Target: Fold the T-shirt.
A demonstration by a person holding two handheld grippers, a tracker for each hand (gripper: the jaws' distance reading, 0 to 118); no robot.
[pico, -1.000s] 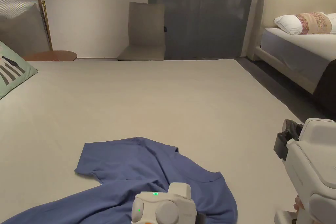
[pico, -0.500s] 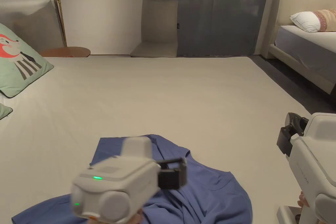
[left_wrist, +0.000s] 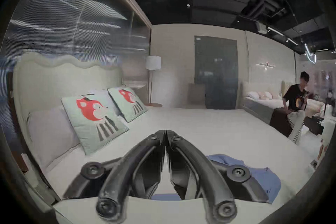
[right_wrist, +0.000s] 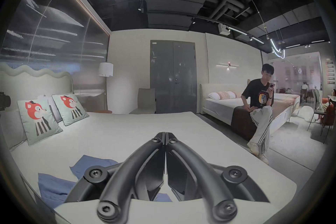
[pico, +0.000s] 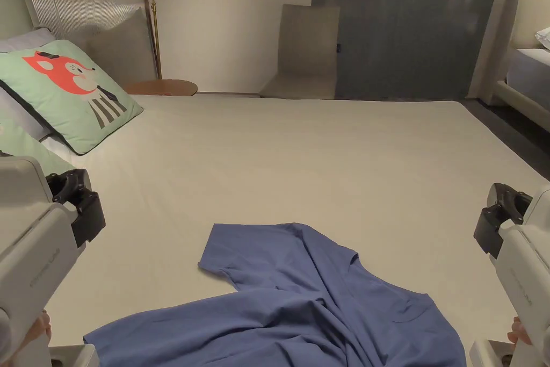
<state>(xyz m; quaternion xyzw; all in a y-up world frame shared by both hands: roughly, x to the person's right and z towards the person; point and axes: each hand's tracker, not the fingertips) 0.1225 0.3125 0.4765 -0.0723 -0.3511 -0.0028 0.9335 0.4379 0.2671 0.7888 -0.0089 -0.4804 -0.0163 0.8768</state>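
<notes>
Presently, findings as observed:

T-shirt (pico: 301,298): blue, lying crumpled and unfolded on the near part of the bed, one short sleeve spreading out toward the far left, folds running across the body; nothing is touching it.

Bed (pico: 301,158): covered in a plain pale sheet, bearing the T-shirt at its near edge and the cushions at its left end.

Left gripper (left_wrist: 165,134): jaws are meeting at the tips, pinching nothing; in the head view its pale housing is sitting at the lower left, raised above the sheet and well apart from the T-shirt.

Right gripper (right_wrist: 165,135): jaws are likewise pressing together tip to tip, carrying nothing; in the head view it is sitting at the lower right edge, clear of the cloth, off the T-shirt's right side.

Holding hands: fingers are showing just below each housing at the bottom corners of the head view.

Cushions (pico: 70,88): green with an orange fox figure, leaning against the headboard at the left.

Chair (pico: 303,56): beige, standing against the far wall just beside the grey door (pico: 408,24).

Person (right_wrist: 260,106): sitting on the edge of a second bed to the right, holding a phone up.
</notes>
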